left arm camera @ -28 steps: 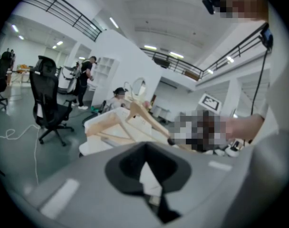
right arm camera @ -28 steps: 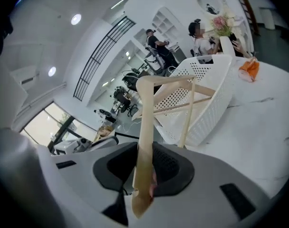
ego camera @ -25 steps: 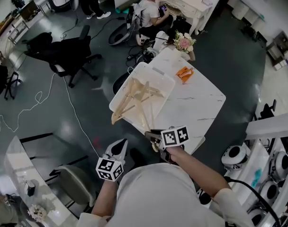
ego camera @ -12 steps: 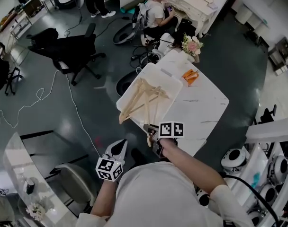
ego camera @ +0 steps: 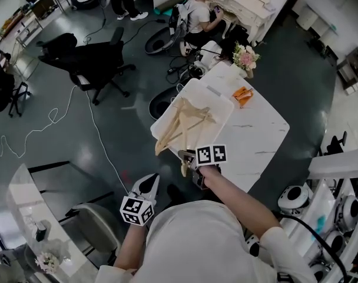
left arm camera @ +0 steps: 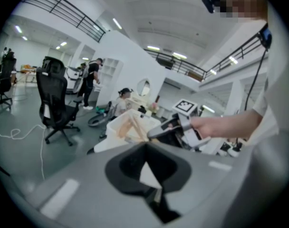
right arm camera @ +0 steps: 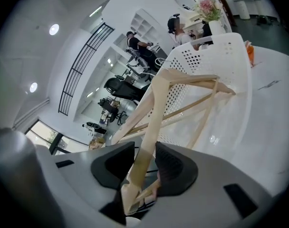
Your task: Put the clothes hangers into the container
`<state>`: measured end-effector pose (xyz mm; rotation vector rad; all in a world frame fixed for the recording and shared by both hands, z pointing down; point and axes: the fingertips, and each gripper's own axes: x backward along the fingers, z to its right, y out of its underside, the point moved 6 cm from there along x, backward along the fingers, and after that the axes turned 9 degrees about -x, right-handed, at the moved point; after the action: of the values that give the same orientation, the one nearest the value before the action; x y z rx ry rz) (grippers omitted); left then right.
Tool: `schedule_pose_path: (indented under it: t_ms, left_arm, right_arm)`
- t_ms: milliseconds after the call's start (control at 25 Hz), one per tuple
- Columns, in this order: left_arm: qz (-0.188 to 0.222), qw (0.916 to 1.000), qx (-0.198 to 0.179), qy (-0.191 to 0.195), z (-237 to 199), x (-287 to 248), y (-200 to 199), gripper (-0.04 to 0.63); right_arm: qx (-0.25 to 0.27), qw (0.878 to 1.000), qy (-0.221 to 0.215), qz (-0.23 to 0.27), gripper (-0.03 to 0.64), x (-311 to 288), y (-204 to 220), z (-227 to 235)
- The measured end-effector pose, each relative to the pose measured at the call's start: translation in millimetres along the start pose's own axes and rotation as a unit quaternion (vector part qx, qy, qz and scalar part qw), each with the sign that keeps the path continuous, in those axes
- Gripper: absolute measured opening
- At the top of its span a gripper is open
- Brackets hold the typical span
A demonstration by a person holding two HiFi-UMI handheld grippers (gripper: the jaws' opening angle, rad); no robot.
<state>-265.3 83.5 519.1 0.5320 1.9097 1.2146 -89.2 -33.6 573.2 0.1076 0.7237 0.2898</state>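
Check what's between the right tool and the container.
A wooden hanger bridges it: one end between the right tool's jaws, which have just been opening, the rest reaching the container's rim. Clearest in the right gripper view.

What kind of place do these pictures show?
Probably an open robotics lab or workshop: black office chairs, a loose cable lying across the grey floor, and what look like white robot units.

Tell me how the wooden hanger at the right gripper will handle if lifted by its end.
The hanger looks like stiff, slim wood, so it is probably rigid and light. Long, with only its end at the jaws, it would likely swing or twist. The right gripper has just been opening its jaws around it, so it may slip.
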Motion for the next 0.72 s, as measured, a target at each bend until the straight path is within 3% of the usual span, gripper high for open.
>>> schedule_pose_path:
  t_ms: [160,560,720]
  left_arm:
    - [0.000,1.0000,0.000,0.001,-4,-1,-1,0.002]
    - [-0.001,0.9999,-0.005,0.014,-4,-8,-3,0.002]
    - [0.000,0.9998,-0.007,0.019,0,-11,-4,0.002]
  right_arm:
    - [0.019,1.000,-0.021,-0.006,0.183,-1,1,-3]
    - [0.081,0.994,-0.070,0.021,0.227,20,-8,-14]
    - [0.129,0.990,-0.044,0.022,0.250,21,-8,-11]
